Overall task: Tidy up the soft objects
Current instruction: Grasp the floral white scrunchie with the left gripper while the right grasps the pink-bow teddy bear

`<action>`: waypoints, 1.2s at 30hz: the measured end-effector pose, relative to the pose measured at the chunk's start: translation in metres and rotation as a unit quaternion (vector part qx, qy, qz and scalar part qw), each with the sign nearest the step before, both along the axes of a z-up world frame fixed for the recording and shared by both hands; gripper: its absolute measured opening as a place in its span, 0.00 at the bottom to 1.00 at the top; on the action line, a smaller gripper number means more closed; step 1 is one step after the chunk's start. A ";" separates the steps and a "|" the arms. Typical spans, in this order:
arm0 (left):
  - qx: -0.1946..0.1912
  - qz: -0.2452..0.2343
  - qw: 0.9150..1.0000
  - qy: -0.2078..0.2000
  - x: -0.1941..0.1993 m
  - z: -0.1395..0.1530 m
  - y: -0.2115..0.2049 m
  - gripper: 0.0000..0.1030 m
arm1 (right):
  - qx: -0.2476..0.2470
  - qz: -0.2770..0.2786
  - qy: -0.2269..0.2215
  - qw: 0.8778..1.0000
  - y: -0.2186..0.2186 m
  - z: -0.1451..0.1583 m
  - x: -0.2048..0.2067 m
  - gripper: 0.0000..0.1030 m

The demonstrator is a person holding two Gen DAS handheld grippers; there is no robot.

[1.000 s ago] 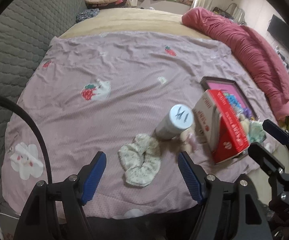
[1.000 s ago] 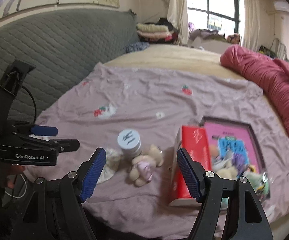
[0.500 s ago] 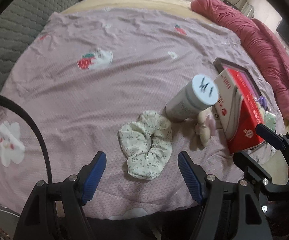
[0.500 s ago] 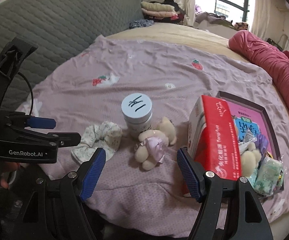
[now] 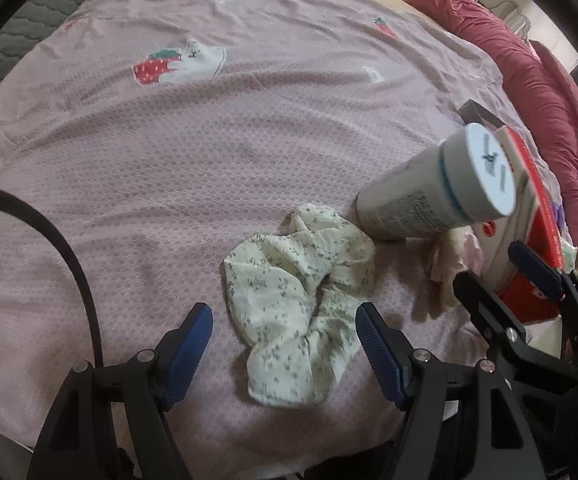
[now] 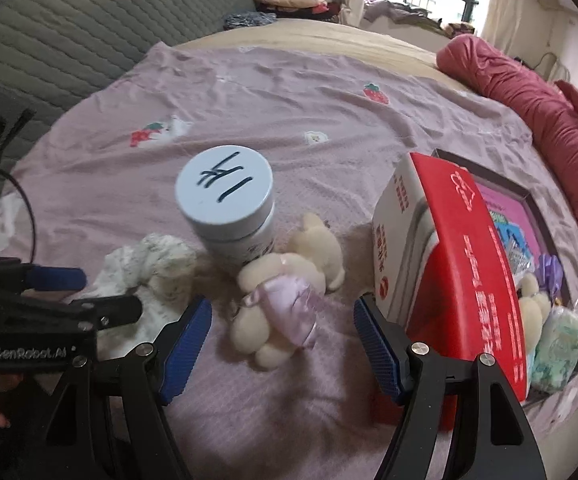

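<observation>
A cream floral scrunchie (image 5: 297, 304) lies on the pink bedspread, and my left gripper (image 5: 283, 350) hangs open just above it, one blue pad on each side, not touching. The same scrunchie (image 6: 149, 272) shows at the left of the right wrist view. A small cream teddy bear with a pink bow (image 6: 285, 296) lies beside a white jar (image 6: 229, 216). My right gripper (image 6: 283, 340) is open over the bear, its pads clear of it. The left gripper's fingers (image 6: 53, 278) reach in from the left of that view.
A red tissue box (image 6: 461, 272) stands right of the bear. Behind it a dark-framed tray (image 6: 537, 208) holds several small soft items. The white jar (image 5: 437, 196) stands close to the scrunchie. A rolled red quilt (image 6: 537, 108) lies along the right. A grey headboard (image 6: 69, 28) sits at the left.
Both grippers have come down toward the bed. The scrunchie now fills the space between the left pads, and the bear sits between the right pads. Both grippers stayed open.
</observation>
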State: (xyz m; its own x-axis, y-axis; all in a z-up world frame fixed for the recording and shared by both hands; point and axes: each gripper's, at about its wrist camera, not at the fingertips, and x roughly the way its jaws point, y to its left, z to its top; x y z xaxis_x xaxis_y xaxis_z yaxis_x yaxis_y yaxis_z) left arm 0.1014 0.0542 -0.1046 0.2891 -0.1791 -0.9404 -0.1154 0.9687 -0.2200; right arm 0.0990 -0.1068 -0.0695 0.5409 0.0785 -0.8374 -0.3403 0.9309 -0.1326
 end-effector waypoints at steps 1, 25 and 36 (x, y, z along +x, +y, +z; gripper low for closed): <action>0.001 0.001 1.000 0.002 0.002 -0.002 0.000 0.72 | -0.007 0.000 0.001 1.000 0.002 -0.003 0.004 0.73; -0.023 -0.005 1.000 -0.004 0.022 -0.011 -0.006 0.11 | -0.040 0.012 -0.013 0.999 -0.003 0.002 0.001 0.30; -0.012 -0.018 0.997 -0.080 0.002 0.064 -0.017 0.07 | 0.043 -0.003 -0.069 0.997 -0.033 0.074 -0.019 0.30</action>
State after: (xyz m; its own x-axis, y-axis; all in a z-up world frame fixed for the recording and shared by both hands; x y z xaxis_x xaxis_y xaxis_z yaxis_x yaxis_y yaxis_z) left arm 0.1038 0.0376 -0.0410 0.4279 -0.2138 -0.8782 -0.0431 0.9657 -0.2561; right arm 0.0796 -0.1397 0.0048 0.6506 0.1432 -0.7458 -0.3195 0.9426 -0.0977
